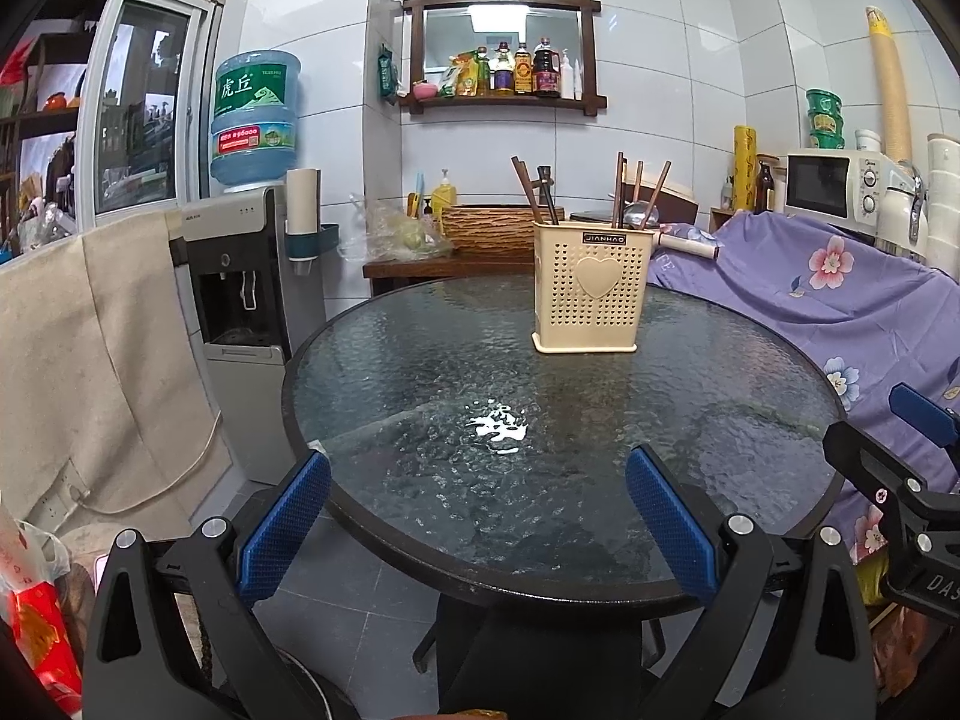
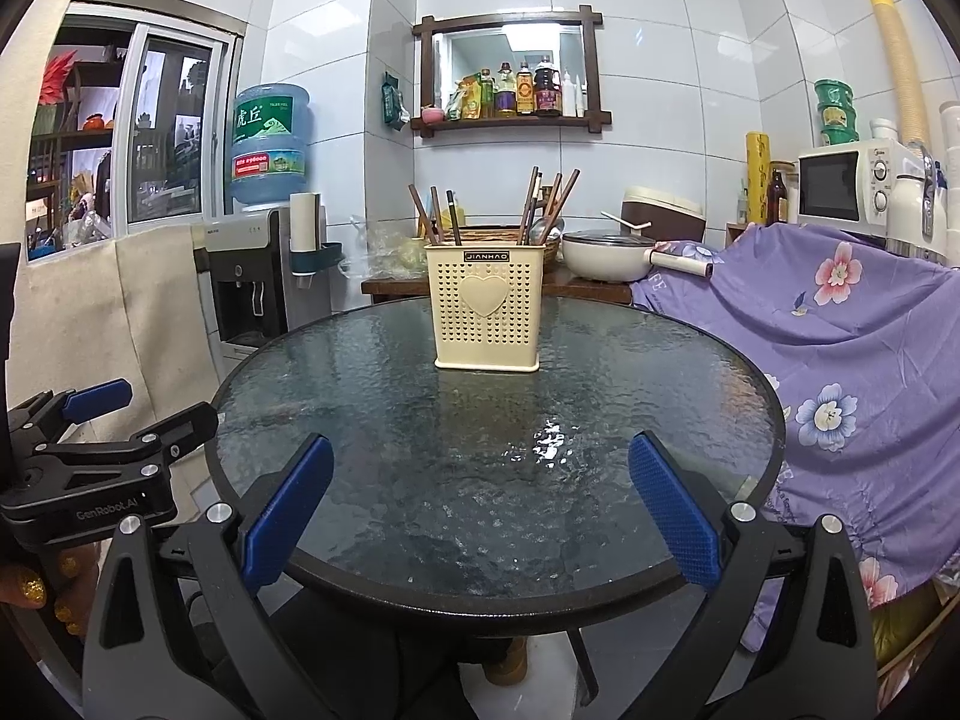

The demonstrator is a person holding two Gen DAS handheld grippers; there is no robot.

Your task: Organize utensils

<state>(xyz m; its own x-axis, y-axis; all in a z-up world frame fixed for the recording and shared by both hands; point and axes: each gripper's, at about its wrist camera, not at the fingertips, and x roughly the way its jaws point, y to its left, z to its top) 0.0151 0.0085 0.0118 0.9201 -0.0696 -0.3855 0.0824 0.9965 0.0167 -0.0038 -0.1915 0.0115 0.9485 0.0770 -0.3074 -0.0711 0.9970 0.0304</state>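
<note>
A cream perforated utensil holder (image 1: 591, 288) (image 2: 487, 307) with a heart on its front stands upright at the far side of a round glass table (image 1: 420, 396) (image 2: 372, 420). Several brown chopsticks (image 1: 528, 189) (image 2: 531, 204) and a metal spoon (image 1: 641, 213) (image 2: 547, 228) stick out of its top. My left gripper (image 1: 478, 483) hangs open over the table's near edge, nothing between its blue pads. My right gripper (image 2: 480, 474) is open too, empty, at the near edge. Each gripper shows at the side of the other's view.
A water dispenser (image 1: 240, 276) (image 2: 252, 276) stands left of the table. Purple floral cloth (image 1: 810, 294) (image 2: 840, 348) covers furniture on the right, a microwave (image 1: 831, 186) (image 2: 846, 183) behind it. A low wooden stand behind the table carries a white pan (image 2: 606, 255) and a basket.
</note>
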